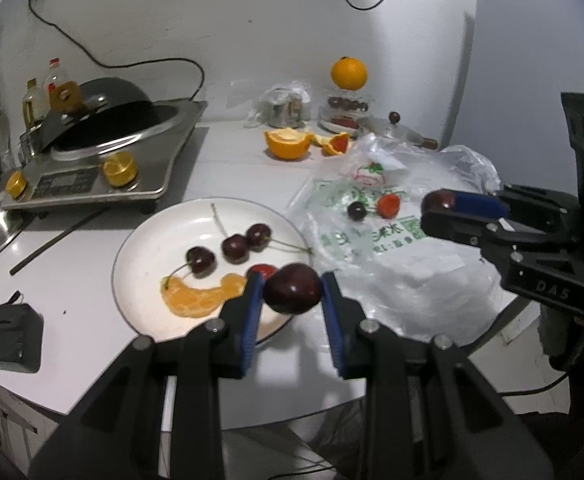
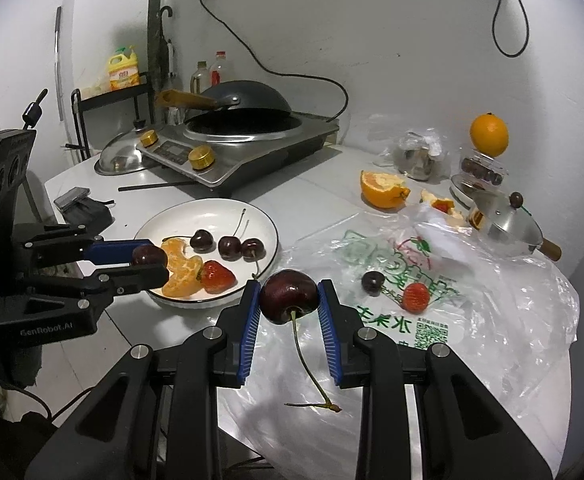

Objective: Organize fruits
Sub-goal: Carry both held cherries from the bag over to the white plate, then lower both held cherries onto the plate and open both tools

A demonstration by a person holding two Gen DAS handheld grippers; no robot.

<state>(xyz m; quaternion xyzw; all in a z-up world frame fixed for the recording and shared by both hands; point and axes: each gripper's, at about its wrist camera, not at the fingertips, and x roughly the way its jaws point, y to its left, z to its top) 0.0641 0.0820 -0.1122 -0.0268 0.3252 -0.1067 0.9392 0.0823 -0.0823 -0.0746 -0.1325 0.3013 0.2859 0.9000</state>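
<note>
Both grippers carried cherries toward a white plate [image 2: 268, 224] on a cluttered kitchen counter. The left gripper [image 1: 292, 292] pinched a stemless cherry [image 1: 292, 289] between its blue pads above the plate's near rim; the right gripper [image 2: 290, 298] clamped a stemmed cherry [image 2: 289, 296] over the plastic bag [image 2: 491, 320], right of the plate. Three cherries, orange segments and a strawberry already lay on the plate; one cherry [image 2: 373, 282] and one strawberry [image 2: 416, 297] remained on the bag. Released from height, either round fruit could have rolled off the shallow rim.
</note>
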